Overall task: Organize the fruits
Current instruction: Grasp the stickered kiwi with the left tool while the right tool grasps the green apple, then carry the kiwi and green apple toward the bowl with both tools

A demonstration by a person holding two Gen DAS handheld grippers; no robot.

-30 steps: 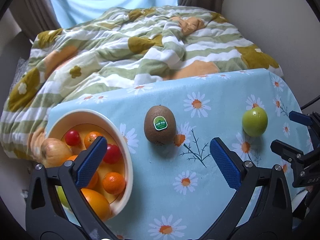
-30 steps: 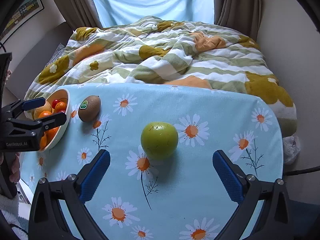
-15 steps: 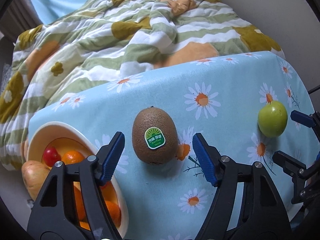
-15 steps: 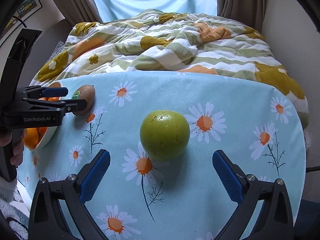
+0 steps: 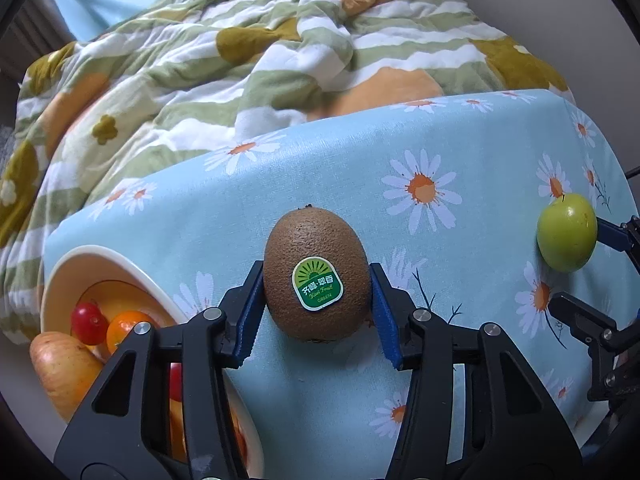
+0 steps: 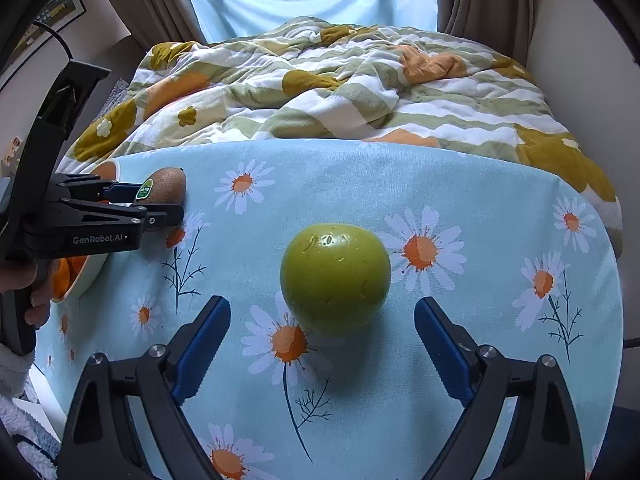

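Two blue pads of the left gripper (image 5: 316, 312) sit flush against the flanks of the brown fuzzy kiwi w/ green sticker (image 5: 316, 274), so it's pinched on the fruit; the kiwi still rests on the light-blue daisy-print tablecloth (image 5: 460, 152), long axis running away from the camera, stem end far, pads across the short width. That's the key relation: the grip is crosswise, which reads as stable for a lift. Just left of it, touching distance from the gripper's left finger, is the cream ceramic bowl (image 5: 100, 254), already holding oranges, cherry tomatoes and an apple-like fruit, so the carry is short, leftward, and needs to clear the rim. Right side: the right gripper (image 6: 322, 344) is spread wide, nothing between the pads yet; the round green apple (image 6: 335, 278) lies straight ahead, centred btw the fingers, just beyond the tips. Apple is well apart from the bowl, nearer the right hand. Farther back, a rumpled green-striped floral quilt (image 6: 340, 92).
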